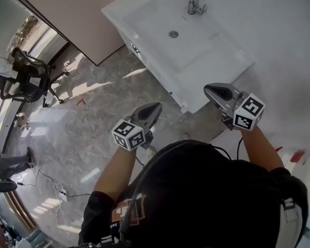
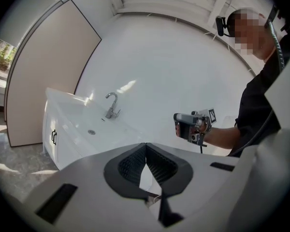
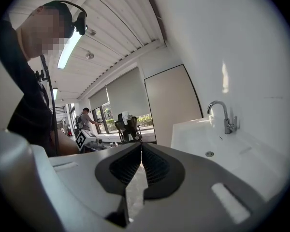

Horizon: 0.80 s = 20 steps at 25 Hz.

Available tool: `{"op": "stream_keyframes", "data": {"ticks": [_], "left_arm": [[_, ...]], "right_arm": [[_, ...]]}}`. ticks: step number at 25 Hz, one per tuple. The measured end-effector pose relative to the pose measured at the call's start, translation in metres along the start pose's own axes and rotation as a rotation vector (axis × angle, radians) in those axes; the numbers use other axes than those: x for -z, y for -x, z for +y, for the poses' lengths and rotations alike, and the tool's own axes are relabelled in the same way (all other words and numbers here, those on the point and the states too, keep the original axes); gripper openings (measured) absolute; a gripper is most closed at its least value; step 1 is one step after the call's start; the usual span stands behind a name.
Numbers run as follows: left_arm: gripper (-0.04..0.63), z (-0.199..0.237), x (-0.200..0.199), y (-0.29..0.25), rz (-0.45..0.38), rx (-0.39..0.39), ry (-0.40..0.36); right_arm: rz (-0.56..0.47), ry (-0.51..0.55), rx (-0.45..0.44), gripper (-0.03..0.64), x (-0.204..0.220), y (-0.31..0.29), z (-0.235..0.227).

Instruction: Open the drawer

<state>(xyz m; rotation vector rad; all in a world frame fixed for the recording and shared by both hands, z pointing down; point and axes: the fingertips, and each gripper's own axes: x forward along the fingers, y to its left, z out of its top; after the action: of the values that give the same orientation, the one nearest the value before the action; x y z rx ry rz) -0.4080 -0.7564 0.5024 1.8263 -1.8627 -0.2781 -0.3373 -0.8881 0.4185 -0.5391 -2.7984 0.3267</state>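
1. A person stands before a white vanity cabinet [image 1: 144, 14] with a moulded basin and a curved chrome tap [image 1: 191, 0]. Each hand holds a grey two-jaw gripper, both raised short of the cabinet and touching nothing.
2. The left gripper [image 1: 156, 107] has its ridged black pads pressed together at the tips with nothing between them, as its own view [image 2: 145, 151] confirms.
3. The right gripper [image 1: 208, 89] is likewise closed tip to tip and empty [image 3: 141, 149]. It is held by the cabinet's near right corner, close to the white wall.
4. The drawer [image 2: 49, 124] sits in the cabinet's flat white front, which faces left in the head view. Its small black handle [image 2: 53, 137] lies far and to the left of the left gripper, well apart from both tools. The front looks flush, so the drawer appears fully shut.
5. On this evidence the task has barely begun. The reach to the handle, the grip and the pull are all left to do, and the closed jaws would first have to part or hook the handle.
6. No writing can be read. Each gripper carries a white cube [image 1: 129, 134] printed with black square markers, which are patterns only. No brand shows on the tap, cabinet or tools.
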Motion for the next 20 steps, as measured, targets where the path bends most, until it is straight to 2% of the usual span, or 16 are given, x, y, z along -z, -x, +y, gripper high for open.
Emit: {"op": "stream_keyframes", "data": {"ticks": [10, 15, 20], "left_arm": [[0.002, 0.066, 0.052, 0.029, 0.073, 0.081, -0.028], [0.022, 0.104, 0.073, 0.048, 0.091, 0.047, -0.025], [0.071, 0.127, 0.107, 0.059, 0.146, -0.025, -0.009]], "right_arm": [[0.059, 0.002, 0.111, 0.006, 0.033, -0.062, 0.064], [0.064, -0.060, 0.138, 0.006, 0.062, -0.086, 0.082], [0.103, -0.064, 0.080, 0.006, 0.106, -0.101, 0.087]]}}
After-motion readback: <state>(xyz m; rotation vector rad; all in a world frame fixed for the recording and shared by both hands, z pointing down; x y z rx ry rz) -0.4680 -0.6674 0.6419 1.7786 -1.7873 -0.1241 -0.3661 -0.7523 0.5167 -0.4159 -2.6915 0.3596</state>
